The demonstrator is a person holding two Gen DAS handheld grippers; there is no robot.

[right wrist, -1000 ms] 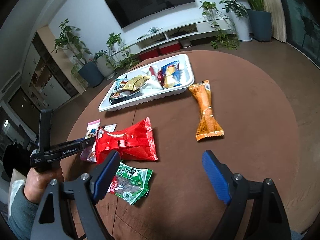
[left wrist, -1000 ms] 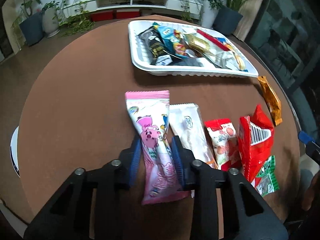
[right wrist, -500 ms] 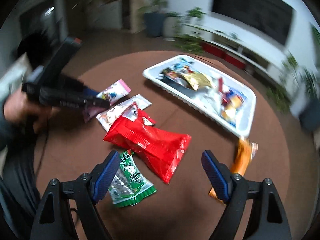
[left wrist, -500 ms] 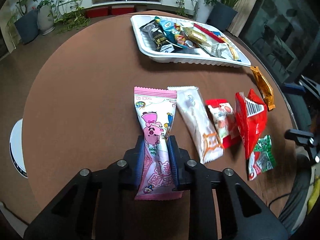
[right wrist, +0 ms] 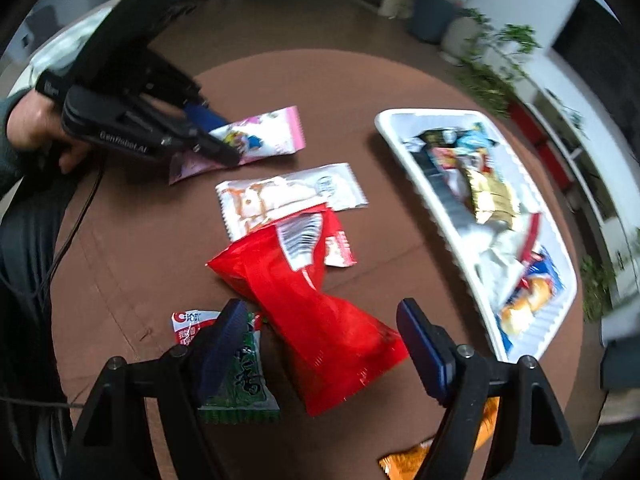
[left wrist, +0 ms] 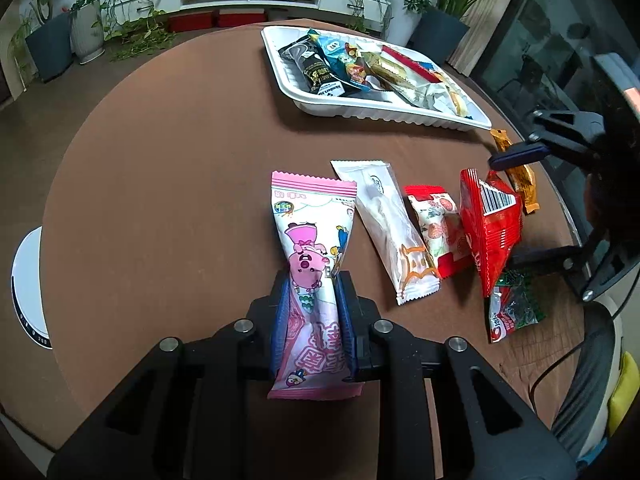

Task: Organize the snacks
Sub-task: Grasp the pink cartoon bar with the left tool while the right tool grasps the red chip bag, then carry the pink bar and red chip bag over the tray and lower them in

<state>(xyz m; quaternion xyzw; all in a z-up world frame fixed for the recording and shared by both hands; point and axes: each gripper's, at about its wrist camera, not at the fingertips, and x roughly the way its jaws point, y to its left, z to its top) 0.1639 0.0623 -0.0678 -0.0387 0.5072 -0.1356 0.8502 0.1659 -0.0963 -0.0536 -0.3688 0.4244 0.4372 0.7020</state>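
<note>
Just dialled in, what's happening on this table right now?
A person is sorting snacks with two tools. The left hand-held gripper is shut on the pink snack pack. The right hand-held gripper is closing with the red bag between its jaws, pads not yet pressing. The white tray already holds several packets.

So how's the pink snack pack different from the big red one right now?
The pink pack is clamped in the left hand-held gripper; the red pack lies unheld between the closing right hand-held gripper's jaws. Pink lies flat; red is puffed and overlaps neighbouring packets. Both are outside the white tray.
</note>
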